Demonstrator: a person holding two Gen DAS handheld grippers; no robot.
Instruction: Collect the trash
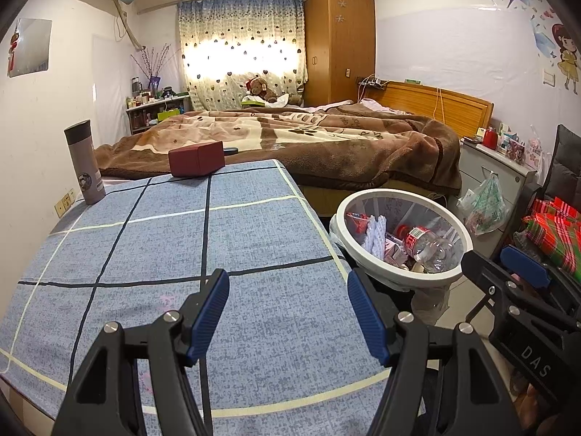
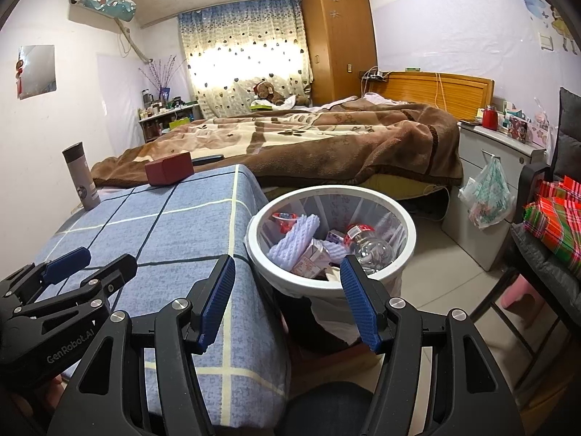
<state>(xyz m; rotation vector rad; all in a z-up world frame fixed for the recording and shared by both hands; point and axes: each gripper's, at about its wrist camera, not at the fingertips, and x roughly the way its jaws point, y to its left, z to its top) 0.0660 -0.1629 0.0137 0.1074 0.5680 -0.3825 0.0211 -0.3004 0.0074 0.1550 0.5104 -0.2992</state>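
Observation:
A white-rimmed trash bin (image 1: pixel 399 275) (image 2: pixel 330 189) with a liner stands on the floor beside the table's right edge. Inside lie a clear plastic bottle (image 1: pixel 426 247) (image 2: pixel 372 247) with a red label, a white foam net (image 1: pixel 376 234) (image 2: pixel 294 239), a small carton (image 2: pixel 312 259) and a red wrapper (image 2: pixel 285 218). My left gripper (image 1: pixel 288 279) (image 2: pixel 98 263) hovers open over the blue checked tablecloth (image 1: pixel 254 236) (image 2: pixel 181 218), nothing between its blue pads. My right gripper (image 2: pixel 287 265) (image 1: pixel 501 263) is open and empty, its fingers straddling the table edge and the bin's near rim.
A grey thermos (image 1: pixel 84 163) (image 2: pixel 80 176) and a dark red box (image 1: pixel 196 158) (image 2: pixel 169 169) stand at the table's far end. Beyond is a bed with a brown blanket (image 1: pixel 326 134). A nightstand with a hanging plastic bag (image 2: pixel 488 196) and a chair holding red plaid fabric (image 2: pixel 559 225) are on the right.

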